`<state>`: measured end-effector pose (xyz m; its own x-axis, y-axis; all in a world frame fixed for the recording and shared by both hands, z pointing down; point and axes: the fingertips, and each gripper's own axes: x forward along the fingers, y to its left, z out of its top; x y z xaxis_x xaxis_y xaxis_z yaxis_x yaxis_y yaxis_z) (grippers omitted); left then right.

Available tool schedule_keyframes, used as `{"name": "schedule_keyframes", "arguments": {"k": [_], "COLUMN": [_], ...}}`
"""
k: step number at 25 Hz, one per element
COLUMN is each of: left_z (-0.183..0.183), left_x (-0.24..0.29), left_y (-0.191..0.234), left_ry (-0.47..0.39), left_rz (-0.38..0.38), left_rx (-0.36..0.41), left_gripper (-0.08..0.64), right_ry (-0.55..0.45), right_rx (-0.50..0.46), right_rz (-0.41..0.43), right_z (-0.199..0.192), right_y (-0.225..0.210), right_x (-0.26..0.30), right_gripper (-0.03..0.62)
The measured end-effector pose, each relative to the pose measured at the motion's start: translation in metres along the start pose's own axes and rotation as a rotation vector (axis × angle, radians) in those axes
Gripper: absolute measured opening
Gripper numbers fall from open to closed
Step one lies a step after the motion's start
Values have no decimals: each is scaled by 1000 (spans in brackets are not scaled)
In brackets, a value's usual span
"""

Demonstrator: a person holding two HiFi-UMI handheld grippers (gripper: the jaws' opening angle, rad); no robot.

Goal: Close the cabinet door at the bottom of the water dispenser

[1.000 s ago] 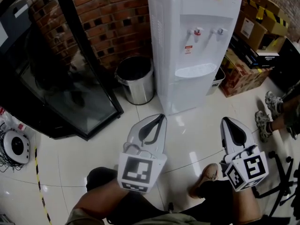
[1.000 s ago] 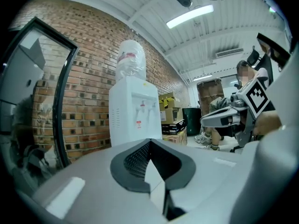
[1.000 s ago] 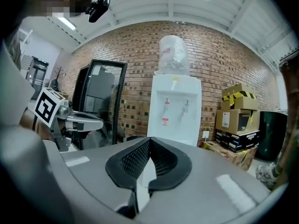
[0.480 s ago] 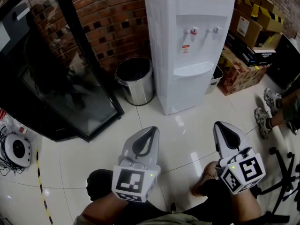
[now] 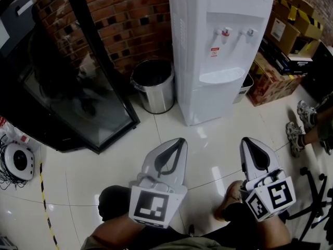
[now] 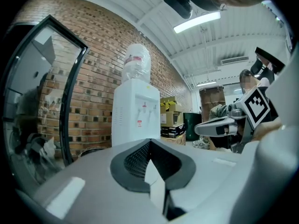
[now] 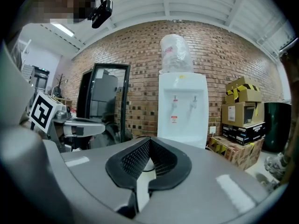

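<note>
The person's legs [image 5: 130, 228] run off the lower edge. Just beyond them, the left gripper [image 5: 178, 141] and right gripper [image 5: 244, 140] both have jaws pressed together on nothing, well short of the water dispenser [image 5: 218, 46]. Its bottom cabinet door [image 5: 214, 102] looks flush, its seam hard to make out. The bottle [image 7: 174, 52] shows only in the gripper views.

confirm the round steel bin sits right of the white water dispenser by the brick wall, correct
No: the head view shows the round steel bin sitting left of the white water dispenser, by the brick wall.
</note>
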<state>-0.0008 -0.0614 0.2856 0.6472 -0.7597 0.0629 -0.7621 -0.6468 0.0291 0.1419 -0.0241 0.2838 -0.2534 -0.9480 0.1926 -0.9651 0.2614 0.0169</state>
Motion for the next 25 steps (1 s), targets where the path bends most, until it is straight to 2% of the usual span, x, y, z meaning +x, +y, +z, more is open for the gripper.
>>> {"name": "schedule_keyframes", "arguments": {"k": [11, 25], "left_z": [-14, -15], "left_x": [27, 34], "left_y": [27, 28], "left_ry": [35, 35], "left_rz": [83, 77], "left_rx": [33, 23], "left_gripper": [0, 0], "right_ry": [-18, -2], "right_rx": [-23, -29], "right_rz": [36, 47], "right_z": [10, 8], "right_y": [-4, -5], "right_x": [29, 32], "right_gripper": [12, 12]}}
